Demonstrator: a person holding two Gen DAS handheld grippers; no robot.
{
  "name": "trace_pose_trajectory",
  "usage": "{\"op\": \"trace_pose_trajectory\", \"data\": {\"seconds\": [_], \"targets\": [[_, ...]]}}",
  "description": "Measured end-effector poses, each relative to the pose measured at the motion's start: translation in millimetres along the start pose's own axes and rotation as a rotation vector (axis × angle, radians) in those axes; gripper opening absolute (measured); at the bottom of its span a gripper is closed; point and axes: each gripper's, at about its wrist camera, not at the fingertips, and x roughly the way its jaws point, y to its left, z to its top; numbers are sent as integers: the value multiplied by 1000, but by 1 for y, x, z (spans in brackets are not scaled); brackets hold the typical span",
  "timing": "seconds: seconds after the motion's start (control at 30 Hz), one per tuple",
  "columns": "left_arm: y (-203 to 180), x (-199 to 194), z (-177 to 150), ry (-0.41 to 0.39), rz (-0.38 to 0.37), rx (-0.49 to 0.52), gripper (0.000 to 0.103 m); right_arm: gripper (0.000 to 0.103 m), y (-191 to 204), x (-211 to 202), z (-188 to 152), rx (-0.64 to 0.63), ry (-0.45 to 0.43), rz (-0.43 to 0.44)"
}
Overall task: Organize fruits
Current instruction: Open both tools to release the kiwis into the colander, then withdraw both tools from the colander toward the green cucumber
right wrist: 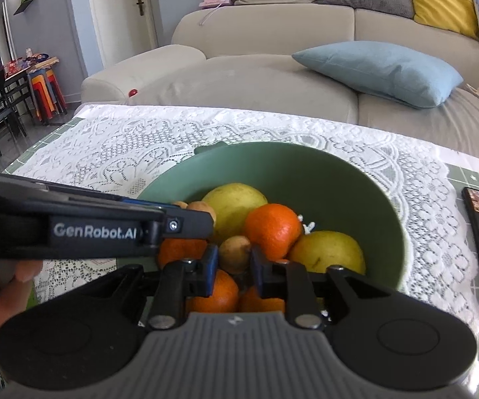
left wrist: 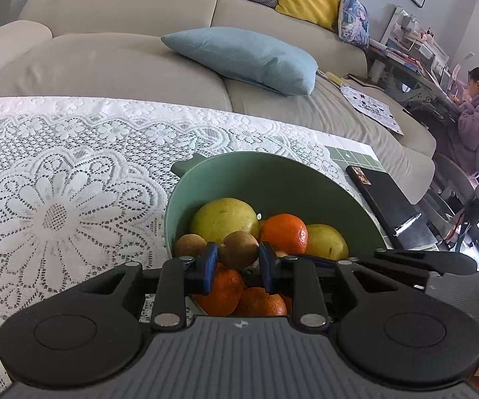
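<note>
Reader: Where are the fruits?

Describer: Piled in a green bowl on a worktop covered by a white lace cloth. Both claws reach down into the bowl side by side.

Reader: What is the left claw doing?

Describer: It is clenched on a small brown fruit, blue pads against its two sides. Just beyond it lies a large yellow fruit, beyond and to its right an orange, and beneath it more oranges.

Reader: And the right claw?

Describer: A second brown fruit sits between its pads, which stand close on either side. Whether they press on it I cannot tell. A yellow fruit lies just to that claw's right, inside the bowl, and the left claw crosses in just beyond it on its left
</note>
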Motion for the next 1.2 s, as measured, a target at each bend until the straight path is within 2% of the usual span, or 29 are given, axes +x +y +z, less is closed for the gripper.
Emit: {"op": "trace_pose_trajectory", "data": {"seconds": [0.1, 0.3, 0.63, 0.77, 1.0, 1.13, 1.2], "targets": [[-2, 1, -1, 1, -7, 2, 28, 31, -3, -9, -2, 5, -22, -19], [-9, 1, -2, 8, -43, 30, 28, 31, -6, -17, -4, -5, -38, -77], [-8, 5, -3, 47, -59, 34, 29, 33, 3, -16, -6, -58, -33, -98], [-8, 4, -5, 66, -89, 25, 28, 38, 6, -15, -7, -88, -33, -135], [-1, -9, -5, 32, -73, -7, 28, 39, 8, -22, -5, -80, -57, -127], [-1, -28, -4, -7, -66, 7, 28, 40, 13, -28, -2, -61, -82, -90], [-1, -38, -5, -25, -41, 20, 30, 47, 18, -30, -1, -48, -98, -63]]}}
